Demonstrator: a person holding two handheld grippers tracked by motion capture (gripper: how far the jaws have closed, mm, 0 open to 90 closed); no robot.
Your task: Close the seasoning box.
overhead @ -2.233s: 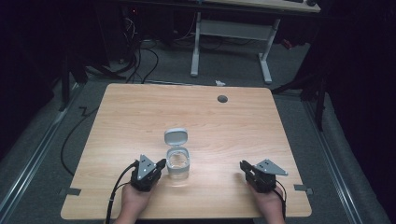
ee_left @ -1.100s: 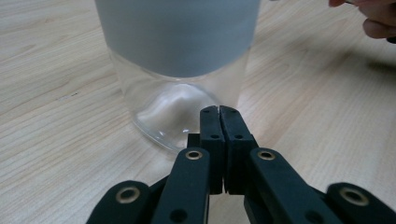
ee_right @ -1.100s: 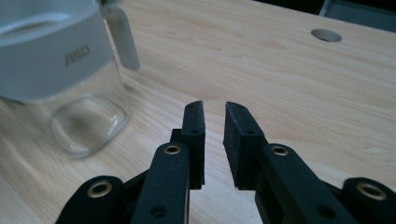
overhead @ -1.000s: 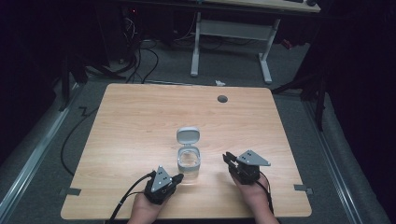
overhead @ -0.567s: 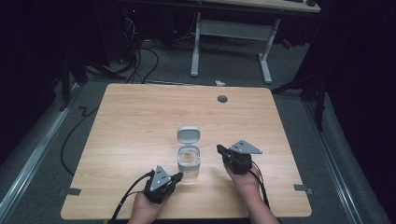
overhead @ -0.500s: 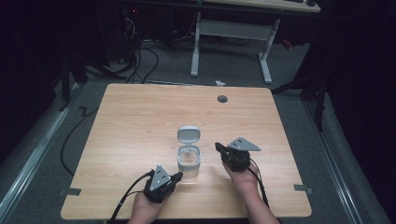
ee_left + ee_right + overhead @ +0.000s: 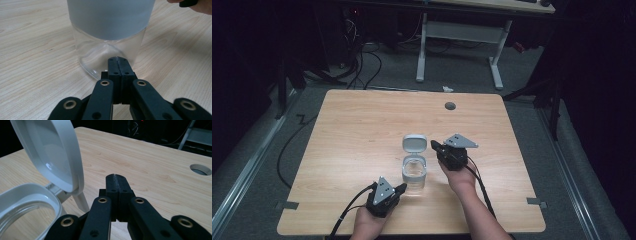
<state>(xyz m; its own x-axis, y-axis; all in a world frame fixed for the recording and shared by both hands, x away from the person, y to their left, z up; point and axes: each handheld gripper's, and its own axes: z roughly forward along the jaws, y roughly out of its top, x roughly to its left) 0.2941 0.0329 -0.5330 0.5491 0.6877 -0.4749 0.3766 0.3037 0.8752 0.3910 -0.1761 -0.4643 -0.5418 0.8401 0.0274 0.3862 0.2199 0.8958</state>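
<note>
A clear jar (image 7: pixel 414 172) stands upright on the wooden table (image 7: pixel 357 130), near the front edge and about in the middle. It has a grey band around its top. Its grey lid (image 7: pixel 415 143) is flipped open and stands up behind the mouth, joined to the rim at the back. The jar looks empty; you can see the table through its glass wall.

The left gripper (image 7: pixel 399 188) lies low on the table, just in front of the jar. A hand (image 7: pixel 369 225) holds it from the bottom edge. In the left gripper view, its two black jaws are pressed flat together with nothing between them. Their tips are right at the bottom of the jar's glass wall (image 7: pixel 110 53); I cannot tell if they touch it.

The right gripper (image 7: pixel 434 145) is just to the right of the open lid, up near the top of the jar. Its jaws are also closed tight on nothing. In the right gripper view, the lid (image 7: pixel 53 155) stands up just beside the jaws, and the jar's round open mouth (image 7: pixel 28 200) is below it.

A round hole (image 7: pixel 450 105) is in the table near the far edge.
</note>
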